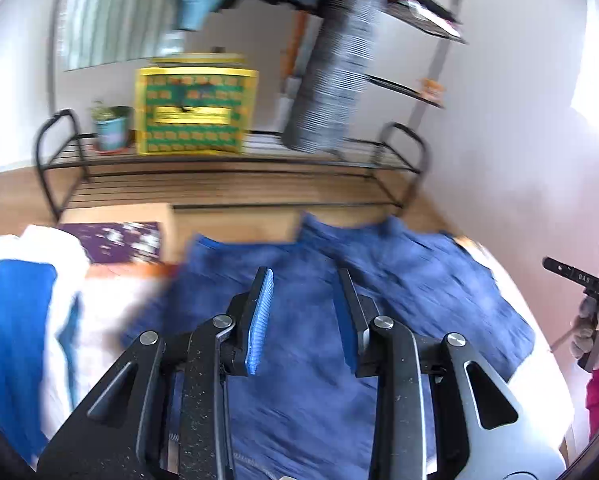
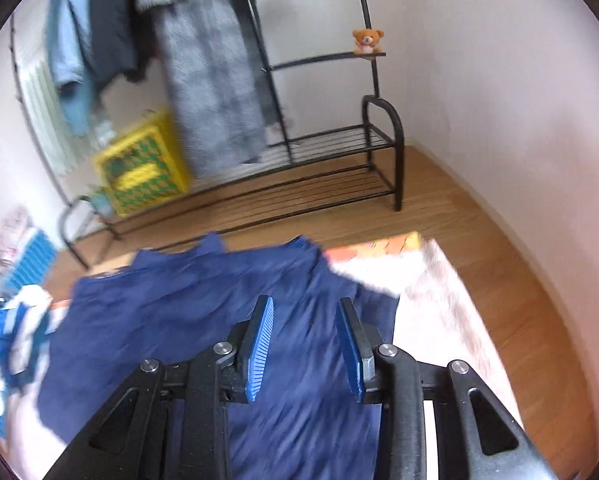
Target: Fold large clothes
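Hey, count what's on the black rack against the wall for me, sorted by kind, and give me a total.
Yellow crates: 1
Potted plants: 1
Teddy bears: 1
Hanging garments (blurred, roughly): 4
Total: about 7, all on the black rack

So the big garment (image 1: 339, 300) spread out is plain dark navy blue, no print on it. Both grippers are black with bright blue ribbed pads, left gripper (image 1: 305, 320) and right gripper (image 2: 305, 344) alike. Under the cloth there's a pale pinkish-white cover (image 2: 431, 292). Off to the side sits a white and royal blue piece (image 1: 23, 312). The crate (image 1: 195, 110) is yellow with a green and yellow lattice pattern. The rack (image 2: 383, 152) is black, the floor (image 2: 479, 220) warm brown wood, and the hanging robe (image 2: 211, 80) grey checked. Tiny teddy (image 2: 367, 40) is tan.
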